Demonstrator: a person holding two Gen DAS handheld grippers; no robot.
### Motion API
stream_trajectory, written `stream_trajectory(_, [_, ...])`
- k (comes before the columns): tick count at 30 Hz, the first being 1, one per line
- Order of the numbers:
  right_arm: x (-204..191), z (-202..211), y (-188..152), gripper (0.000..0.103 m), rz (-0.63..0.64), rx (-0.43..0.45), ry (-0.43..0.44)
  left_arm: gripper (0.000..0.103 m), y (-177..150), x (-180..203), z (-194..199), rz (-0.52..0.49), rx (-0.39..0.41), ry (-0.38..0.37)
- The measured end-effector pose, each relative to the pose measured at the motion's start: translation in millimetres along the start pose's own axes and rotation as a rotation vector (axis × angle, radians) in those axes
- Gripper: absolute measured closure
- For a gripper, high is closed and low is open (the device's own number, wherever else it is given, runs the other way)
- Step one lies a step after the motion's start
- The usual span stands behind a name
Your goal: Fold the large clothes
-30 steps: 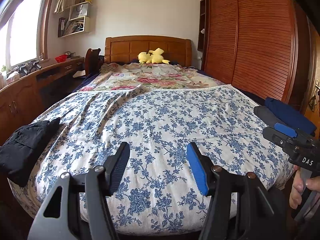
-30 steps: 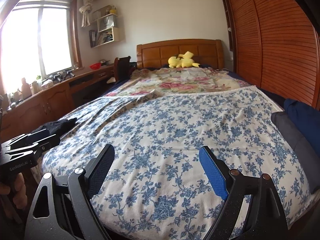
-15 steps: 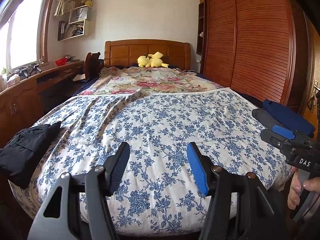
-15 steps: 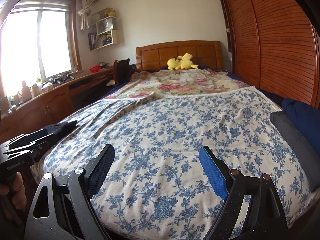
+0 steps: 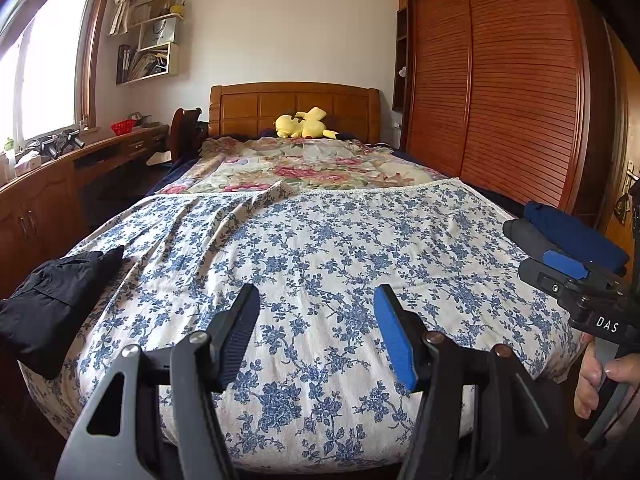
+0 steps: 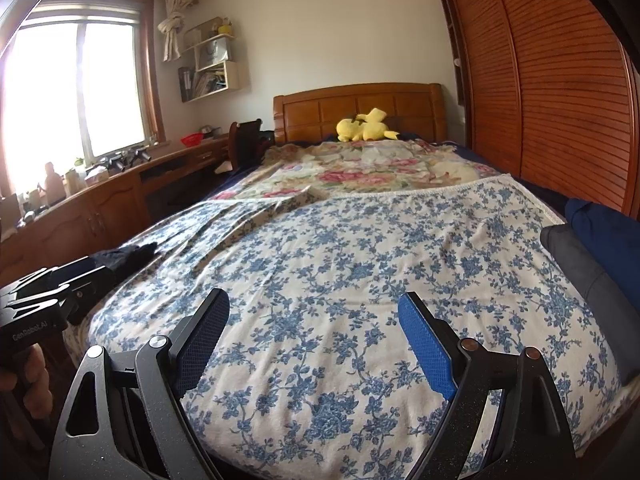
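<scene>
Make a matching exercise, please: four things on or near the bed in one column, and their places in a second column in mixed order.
Things:
1. black garment
2. yellow plush toy
3. dark blue folded clothes
4. red basket

Places:
A. by the headboard
B. on the desk under the window
C. left near corner of the bed
D. right edge of the bed

Pairs: 1-C, 2-A, 3-D, 4-B
</scene>
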State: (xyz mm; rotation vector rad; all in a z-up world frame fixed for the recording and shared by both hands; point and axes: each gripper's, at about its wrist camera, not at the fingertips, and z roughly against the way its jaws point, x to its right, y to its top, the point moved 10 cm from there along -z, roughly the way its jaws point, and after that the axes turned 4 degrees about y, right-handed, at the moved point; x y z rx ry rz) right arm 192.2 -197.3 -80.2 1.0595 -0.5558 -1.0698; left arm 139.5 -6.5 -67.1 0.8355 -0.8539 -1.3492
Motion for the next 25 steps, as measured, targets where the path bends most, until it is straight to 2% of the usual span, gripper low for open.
stream_trajectory(25, [2.7,5.8,8.1,0.015,0.009,0.024,-0.035,0.044,3.0,-2.6,3.4,0.003,0.009,0.009])
